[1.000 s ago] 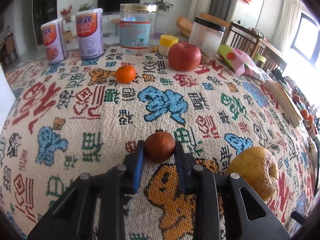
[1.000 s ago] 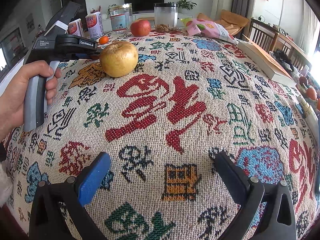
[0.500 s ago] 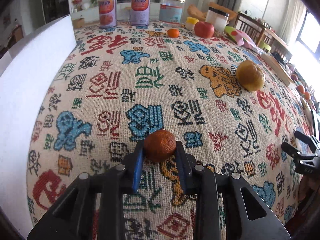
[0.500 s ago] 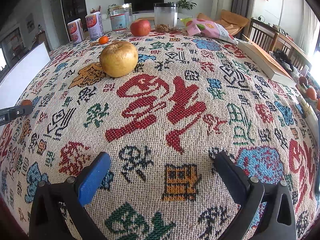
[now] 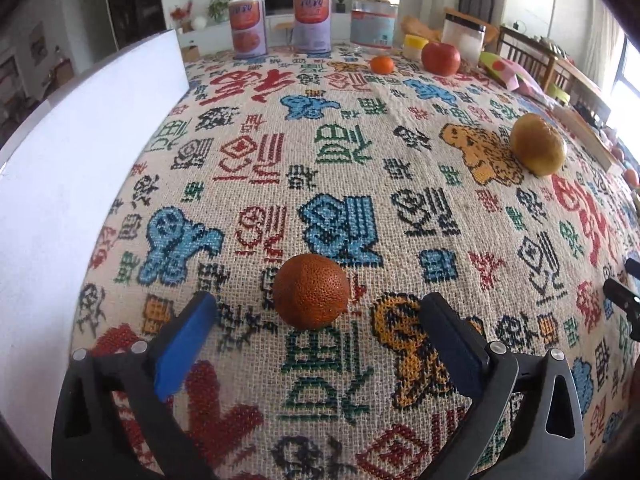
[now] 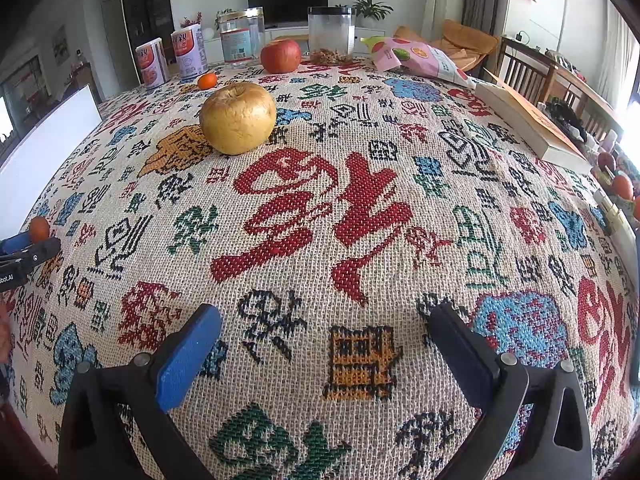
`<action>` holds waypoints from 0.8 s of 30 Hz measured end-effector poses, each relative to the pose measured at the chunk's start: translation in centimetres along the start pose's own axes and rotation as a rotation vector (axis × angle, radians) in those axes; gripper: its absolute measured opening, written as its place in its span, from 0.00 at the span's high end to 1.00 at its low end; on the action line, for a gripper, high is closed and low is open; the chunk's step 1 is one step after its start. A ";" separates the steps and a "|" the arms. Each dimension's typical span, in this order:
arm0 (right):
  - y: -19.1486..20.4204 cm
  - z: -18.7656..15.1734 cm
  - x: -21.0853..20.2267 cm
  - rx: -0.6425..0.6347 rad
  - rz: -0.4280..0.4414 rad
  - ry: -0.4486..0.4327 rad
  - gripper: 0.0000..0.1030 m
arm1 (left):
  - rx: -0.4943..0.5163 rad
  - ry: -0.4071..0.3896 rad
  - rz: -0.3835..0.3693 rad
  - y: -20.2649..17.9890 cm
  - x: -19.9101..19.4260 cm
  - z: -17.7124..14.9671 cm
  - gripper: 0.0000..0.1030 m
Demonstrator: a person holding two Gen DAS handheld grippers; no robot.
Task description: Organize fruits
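A dark orange mandarin (image 5: 311,291) rests on the patterned tablecloth, just ahead of my left gripper (image 5: 320,334), which is open with jaws wide on either side of it. It shows at the far left in the right wrist view (image 6: 39,229). A yellow apple (image 5: 538,145) (image 6: 238,118) sits mid-table. A red apple (image 5: 440,58) (image 6: 280,55) and a small bright orange (image 5: 382,65) (image 6: 207,80) sit at the far end. My right gripper (image 6: 320,340) is open and empty above the cloth.
A white board (image 5: 72,184) stands along the table's left edge. Two cans (image 5: 280,24), a glass jar (image 5: 374,20) and a plastic jar (image 6: 331,34) stand at the far end. A snack bag (image 6: 416,58) and a book (image 6: 528,120) lie at the right.
My left gripper carried the mandarin back toward the near left of the table, then opened and let it go. The right gripper has not moved.
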State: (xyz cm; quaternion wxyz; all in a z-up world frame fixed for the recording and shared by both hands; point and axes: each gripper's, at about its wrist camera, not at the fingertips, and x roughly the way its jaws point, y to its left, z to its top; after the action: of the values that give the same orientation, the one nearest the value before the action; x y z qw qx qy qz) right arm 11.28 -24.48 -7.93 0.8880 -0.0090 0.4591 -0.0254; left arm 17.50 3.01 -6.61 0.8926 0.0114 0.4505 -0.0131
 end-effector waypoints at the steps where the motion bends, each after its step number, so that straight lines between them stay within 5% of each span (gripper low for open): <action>1: 0.0 0.0 0.0 0.000 0.000 0.000 0.00 | 0.000 0.000 0.001 0.0 0.0 0.0 0.01; 13: 0.6 1.3 -1.2 -0.012 0.005 -0.022 0.01 | 0.000 0.000 0.004 0.0 0.0 0.0 0.00; 18: 4.0 8.7 -4.1 -0.062 0.127 -0.144 0.01 | 0.000 0.000 0.004 0.0 0.0 0.0 0.00; 24: 10.9 18.8 0.3 -0.175 0.222 -0.104 0.04 | 0.000 0.000 0.004 0.0 0.0 0.0 0.00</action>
State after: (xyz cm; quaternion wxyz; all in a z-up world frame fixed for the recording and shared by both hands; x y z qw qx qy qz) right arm 27.18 -13.77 2.25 0.9038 -0.0371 0.4109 0.1136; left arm 17.44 3.03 -6.61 0.8926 0.0121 0.4505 -0.0113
